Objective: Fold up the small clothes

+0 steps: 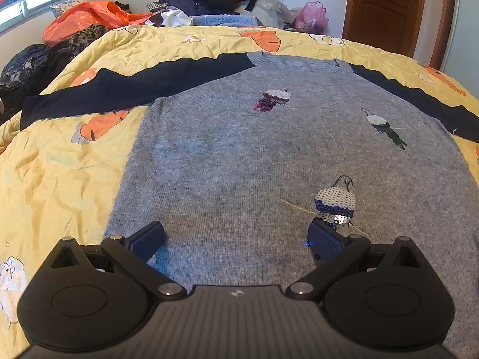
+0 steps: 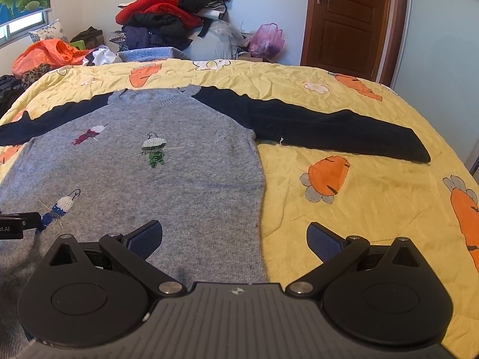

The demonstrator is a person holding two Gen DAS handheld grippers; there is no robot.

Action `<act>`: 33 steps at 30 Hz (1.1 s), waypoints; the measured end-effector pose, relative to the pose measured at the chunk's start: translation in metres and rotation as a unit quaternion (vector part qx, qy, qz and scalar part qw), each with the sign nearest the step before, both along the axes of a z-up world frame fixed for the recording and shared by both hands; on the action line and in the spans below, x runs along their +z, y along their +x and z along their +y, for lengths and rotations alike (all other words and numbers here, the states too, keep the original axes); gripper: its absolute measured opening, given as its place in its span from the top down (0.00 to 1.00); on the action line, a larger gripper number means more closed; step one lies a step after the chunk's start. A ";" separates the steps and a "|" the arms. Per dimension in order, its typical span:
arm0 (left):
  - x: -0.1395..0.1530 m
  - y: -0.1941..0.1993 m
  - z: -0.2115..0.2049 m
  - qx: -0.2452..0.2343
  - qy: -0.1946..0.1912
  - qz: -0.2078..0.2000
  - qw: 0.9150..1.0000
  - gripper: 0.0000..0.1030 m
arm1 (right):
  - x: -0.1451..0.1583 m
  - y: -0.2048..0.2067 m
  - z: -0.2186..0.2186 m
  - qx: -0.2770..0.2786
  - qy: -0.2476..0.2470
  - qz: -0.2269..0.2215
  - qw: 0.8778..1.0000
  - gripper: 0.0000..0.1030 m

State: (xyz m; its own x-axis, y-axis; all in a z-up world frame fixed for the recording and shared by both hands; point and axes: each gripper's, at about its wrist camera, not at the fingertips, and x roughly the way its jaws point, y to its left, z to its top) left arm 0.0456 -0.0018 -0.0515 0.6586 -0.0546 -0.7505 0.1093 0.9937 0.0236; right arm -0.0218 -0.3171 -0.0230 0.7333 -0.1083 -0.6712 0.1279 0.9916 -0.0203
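Note:
A small grey knit sweater (image 1: 239, 155) with navy sleeves lies flat, front up, on the yellow quilt (image 1: 54, 173). Sequin figures decorate its front. Both sleeves are spread out sideways: the left sleeve (image 1: 119, 89) and the right sleeve (image 2: 329, 128). My left gripper (image 1: 236, 239) is open and empty, hovering over the sweater's lower body. My right gripper (image 2: 235, 239) is open and empty above the sweater's (image 2: 149, 179) lower right side edge, one finger over the knit, the other over the quilt (image 2: 374, 209). Part of the left gripper shows at the right wrist view's left edge (image 2: 15, 224).
A pile of clothes (image 2: 167, 15) stands beyond the bed's far edge, with an orange plastic bag (image 2: 45, 53) to its left and a pink bag (image 2: 266, 40) to its right. A brown door (image 2: 347, 21) is at the back right. Dark garments (image 1: 27, 68) lie off the bed's left side.

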 end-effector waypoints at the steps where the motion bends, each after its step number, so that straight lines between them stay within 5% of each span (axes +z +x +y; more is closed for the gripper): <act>1: -0.001 0.001 0.000 0.001 0.000 0.000 1.000 0.00 | 0.000 0.001 -0.001 -0.002 0.000 0.000 1.000 0.00; 18: -0.005 0.020 0.004 0.004 -0.010 -0.001 1.000 0.00 | -0.008 0.021 -0.012 -0.002 -0.007 -0.003 1.000 0.00; 25: -0.013 0.013 0.005 -0.012 -0.006 -0.041 0.999 0.00 | 0.002 0.042 -0.089 -0.050 0.034 -0.060 0.996 0.00; 28: -0.015 0.010 0.005 -0.015 -0.010 -0.056 0.998 0.00 | 0.000 0.052 -0.156 -0.130 0.112 -0.066 0.983 0.06; 33: -0.017 0.011 0.008 -0.015 -0.017 -0.059 0.998 0.00 | -0.016 0.056 -0.252 -0.250 0.226 -0.090 0.937 0.16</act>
State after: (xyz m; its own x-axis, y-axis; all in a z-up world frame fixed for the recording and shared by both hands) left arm 0.0563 0.0062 -0.0686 0.7398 -0.1000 -0.6654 0.1371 0.9905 0.0035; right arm 0.0342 -0.5688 -0.0389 0.7727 -0.2020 -0.6018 0.5394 0.7087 0.4547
